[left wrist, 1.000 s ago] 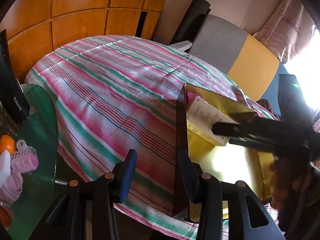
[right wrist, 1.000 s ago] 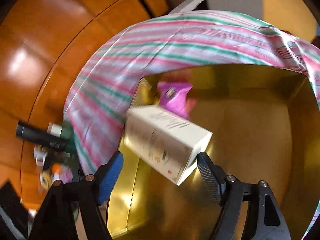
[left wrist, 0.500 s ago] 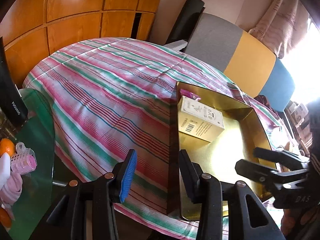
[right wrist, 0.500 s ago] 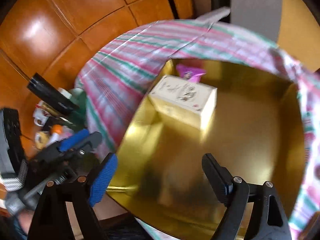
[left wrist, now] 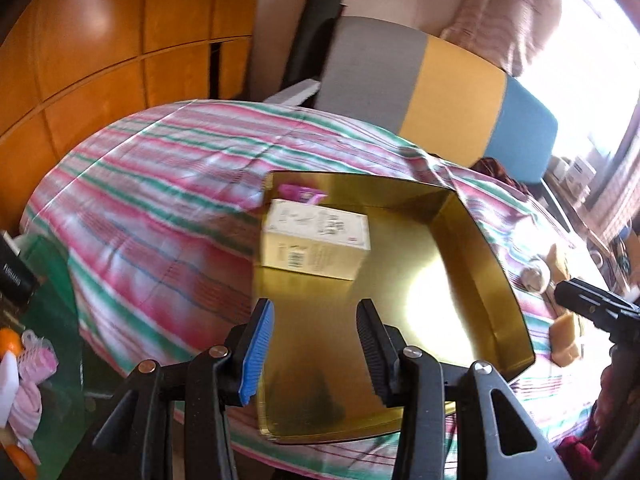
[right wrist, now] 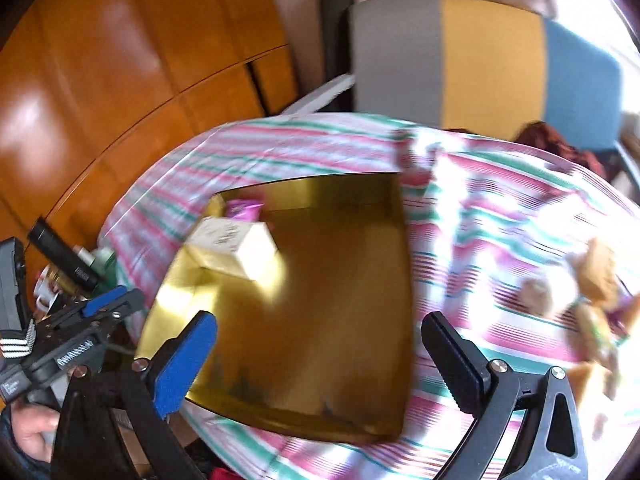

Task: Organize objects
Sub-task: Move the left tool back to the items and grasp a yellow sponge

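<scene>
The cream box (left wrist: 314, 242) lies in the gold tray (left wrist: 486, 280), tucked against its far-left corner beside a pink packet (left wrist: 302, 193), on the striped surface (left wrist: 160, 184). Right gripper (right wrist: 316, 360) hangs over the tray with jaws opening wide and empty, left gripper (left wrist: 314, 346) narrowly parted and empty. Best swing the right toward the tan items (right wrist: 596, 276) at the cloth's right, though blur hides what they are.

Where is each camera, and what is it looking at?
Left wrist: sits on the left gripper, looks down at the gold tray; its own fingers show, empty.
Right wrist: sits on the right gripper, looks down at the tray from its other side; fingers opening, empty.
Both see the cream box in the tray and the striped cloth.
</scene>
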